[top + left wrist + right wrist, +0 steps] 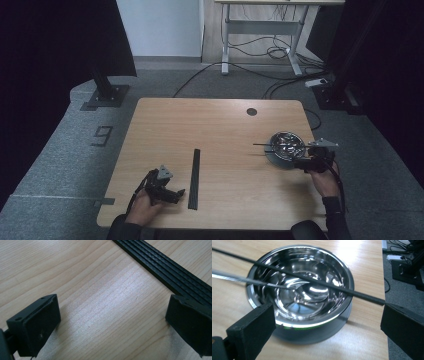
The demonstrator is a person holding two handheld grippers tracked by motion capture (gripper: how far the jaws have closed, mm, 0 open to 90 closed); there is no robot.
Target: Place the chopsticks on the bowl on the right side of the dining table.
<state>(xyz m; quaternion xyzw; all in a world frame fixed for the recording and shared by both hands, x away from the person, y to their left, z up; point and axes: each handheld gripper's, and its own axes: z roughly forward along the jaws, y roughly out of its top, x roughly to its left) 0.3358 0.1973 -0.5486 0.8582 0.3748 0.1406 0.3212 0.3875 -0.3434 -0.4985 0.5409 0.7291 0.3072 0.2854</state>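
Observation:
A shiny steel bowl [286,145] sits on a dark round disc [312,336] near the table's right edge. A thin black rod [317,281] lies across the bowl's rim, and its near end reaches almost to my right jaw. A silvery rod [242,280] pokes into the bowl from the left. My right gripper [300,162] is open, its jaws standing to either side of the bowl's near rim [327,315]. A long black ribbed strip [194,178] lies in the middle of the table. Just left of the strip's near end, my left gripper [172,194] is open over bare wood [112,307], with the strip [170,272] beside its right jaw.
A round dark hole [251,111] marks the wooden table [215,125] near its far edge. Beyond it stand a white desk frame [260,30], floor cables [280,75] and black stand bases [106,95] on grey carpet.

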